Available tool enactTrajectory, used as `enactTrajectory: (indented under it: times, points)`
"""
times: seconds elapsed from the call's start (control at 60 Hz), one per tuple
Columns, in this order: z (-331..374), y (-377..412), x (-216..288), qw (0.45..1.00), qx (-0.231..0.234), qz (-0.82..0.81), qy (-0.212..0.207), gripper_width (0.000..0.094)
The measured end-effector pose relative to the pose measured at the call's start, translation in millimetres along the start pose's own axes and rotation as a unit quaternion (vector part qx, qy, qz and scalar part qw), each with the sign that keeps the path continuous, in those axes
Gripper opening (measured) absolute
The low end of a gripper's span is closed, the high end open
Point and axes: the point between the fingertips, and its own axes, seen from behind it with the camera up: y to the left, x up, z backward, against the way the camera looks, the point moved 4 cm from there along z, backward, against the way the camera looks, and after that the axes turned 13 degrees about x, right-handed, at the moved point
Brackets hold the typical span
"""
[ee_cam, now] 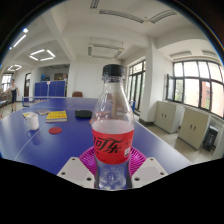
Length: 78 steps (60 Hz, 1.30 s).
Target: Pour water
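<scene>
A clear plastic bottle (112, 125) with a red label and a dark cap stands upright between my fingers, its clear base low between the pink pads. My gripper (112, 166) is closed on the bottle's lower part, and both pads press against its sides. The bottle is held above the near edge of a blue table (50, 135). A white cup (31, 120) stands on the table far to the left of the bottle.
A yellow flat object (57, 115) and a small dark object (56, 127) lie on the blue table. Blue chairs (55, 89) stand at the far wall. Cabinets (190, 125) run under the windows on the right.
</scene>
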Motion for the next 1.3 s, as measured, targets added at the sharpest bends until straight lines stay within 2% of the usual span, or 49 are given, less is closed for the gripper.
enactTrajectory:
  times: [0.1, 0.283, 0.367, 0.467, 0.65, 0.817, 0.95, 1.05, 1.133, 1.217, 1.3]
  points:
    - [-12.1, -6.1, 44.2, 0.998, -0.042, 0.057, -0.003, 0.0363]
    - [-50.8, 3.0, 162.3, 0.965, -0.132, 0.228, -0.007, 0.0362]
    - [-77.8, 28.8, 217.1, 0.923, -0.169, 0.346, -0.013, 0.0367]
    - [-121.9, 85.4, 284.4, 0.828, -0.197, 0.524, -0.03, 0.0368]
    - [-221.8, 219.1, 306.5, 0.623, -0.156, 0.766, -0.032, 0.0364]
    - [-289.7, 305.0, 268.4, 0.47, -0.097, 0.877, -0.008, 0.0368]
    - [-319.6, 361.6, 226.2, 0.332, -0.051, 0.941, -0.024, 0.0362]
    - [-331.7, 367.5, 206.4, 0.313, -0.044, 0.949, -0.004, 0.0364]
    - [-336.6, 363.1, 204.2, 0.338, -0.035, 0.94, 0.01, 0.0364]
    - [-329.6, 362.3, 212.6, 0.357, -0.029, 0.934, -0.006, 0.0362]
    - [-322.4, 356.6, 232.5, 0.423, -0.029, 0.905, -0.016, 0.0362]
